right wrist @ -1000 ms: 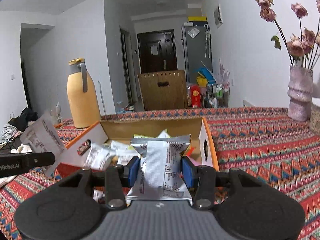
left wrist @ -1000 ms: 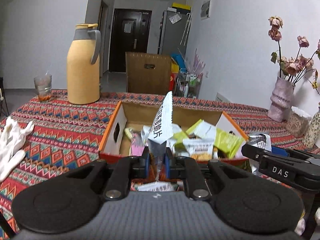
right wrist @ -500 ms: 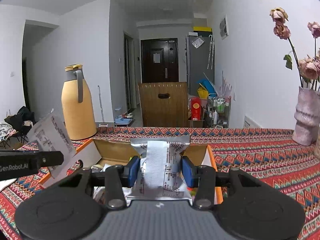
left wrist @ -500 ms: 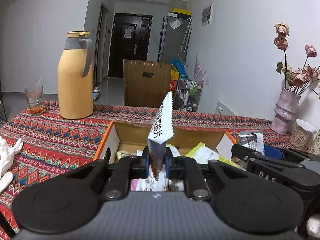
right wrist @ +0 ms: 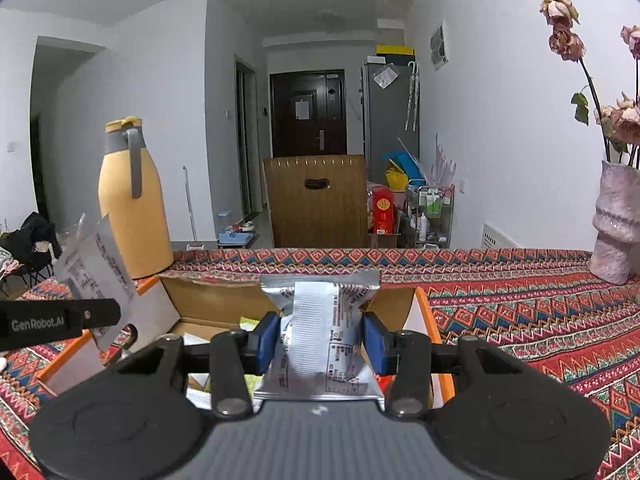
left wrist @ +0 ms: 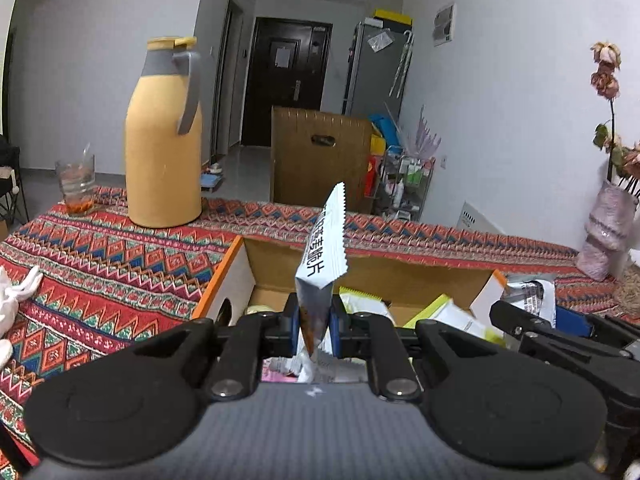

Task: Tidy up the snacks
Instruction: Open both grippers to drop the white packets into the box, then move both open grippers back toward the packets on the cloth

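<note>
Left gripper [left wrist: 315,322] we've got pinched on a white snack packet [left wrist: 325,256] standing upright | right gripper [right wrist: 320,338] clamps a silver snack pouch [right wrist: 318,340] | both over the near edge of the cardboard box [left wrist: 236,280] of snacks | yellow thermos [left wrist: 164,136] far left on the patterned tablecloth [left wrist: 100,264]

The side of the left gripper [right wrist: 60,323], seen from the right wrist camera, carries the grey lettering "GenRobot.AI". The white snack packet [left wrist: 325,256] clamped upright in it shows black Chinese characters, the last two reading "脆片"; the print on the silver packet [right wrist: 320,336] is too small to read
</note>
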### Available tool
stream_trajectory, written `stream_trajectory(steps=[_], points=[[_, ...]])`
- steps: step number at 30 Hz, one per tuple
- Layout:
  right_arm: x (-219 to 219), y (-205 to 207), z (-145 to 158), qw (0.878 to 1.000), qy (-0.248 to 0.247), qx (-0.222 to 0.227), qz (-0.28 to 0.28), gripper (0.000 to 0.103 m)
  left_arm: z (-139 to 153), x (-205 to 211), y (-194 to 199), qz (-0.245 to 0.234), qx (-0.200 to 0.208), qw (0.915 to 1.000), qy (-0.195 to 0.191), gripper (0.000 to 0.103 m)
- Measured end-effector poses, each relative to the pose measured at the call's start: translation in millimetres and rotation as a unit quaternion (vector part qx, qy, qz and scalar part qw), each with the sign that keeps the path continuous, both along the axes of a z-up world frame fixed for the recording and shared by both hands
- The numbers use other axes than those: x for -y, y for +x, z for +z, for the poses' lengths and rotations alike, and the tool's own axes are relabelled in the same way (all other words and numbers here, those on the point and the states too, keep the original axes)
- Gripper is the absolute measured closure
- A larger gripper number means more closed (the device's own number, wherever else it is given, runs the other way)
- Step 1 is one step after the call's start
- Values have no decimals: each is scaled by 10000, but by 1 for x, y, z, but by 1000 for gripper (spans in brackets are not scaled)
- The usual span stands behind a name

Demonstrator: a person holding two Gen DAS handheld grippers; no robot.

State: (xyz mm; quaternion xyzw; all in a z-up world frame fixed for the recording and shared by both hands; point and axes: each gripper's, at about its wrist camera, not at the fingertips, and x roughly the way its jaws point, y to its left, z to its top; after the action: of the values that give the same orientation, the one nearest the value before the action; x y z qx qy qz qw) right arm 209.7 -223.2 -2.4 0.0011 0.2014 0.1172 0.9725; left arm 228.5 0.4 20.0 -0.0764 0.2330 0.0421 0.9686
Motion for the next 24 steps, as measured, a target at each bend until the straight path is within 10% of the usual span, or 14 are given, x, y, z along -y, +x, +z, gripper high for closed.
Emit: stream_trajectory(steps=[8,12,16,24], points=[[-6,8,-14,9997,-99,-227,65,57,-13,-6,7,-79,-181,9998,-81,85],[-6,3,-14,9998,-55,-190,77,28,-11,-7,1,77,-58,9999,-62,26],[1,-4,-11,9999,44,-97,44,0,-6,-8,-7,204,103,9997,-10,0],[9,-9,-7,9997,222,-58,13,0,-1,-4,-14,264,190,9994,85,0]])
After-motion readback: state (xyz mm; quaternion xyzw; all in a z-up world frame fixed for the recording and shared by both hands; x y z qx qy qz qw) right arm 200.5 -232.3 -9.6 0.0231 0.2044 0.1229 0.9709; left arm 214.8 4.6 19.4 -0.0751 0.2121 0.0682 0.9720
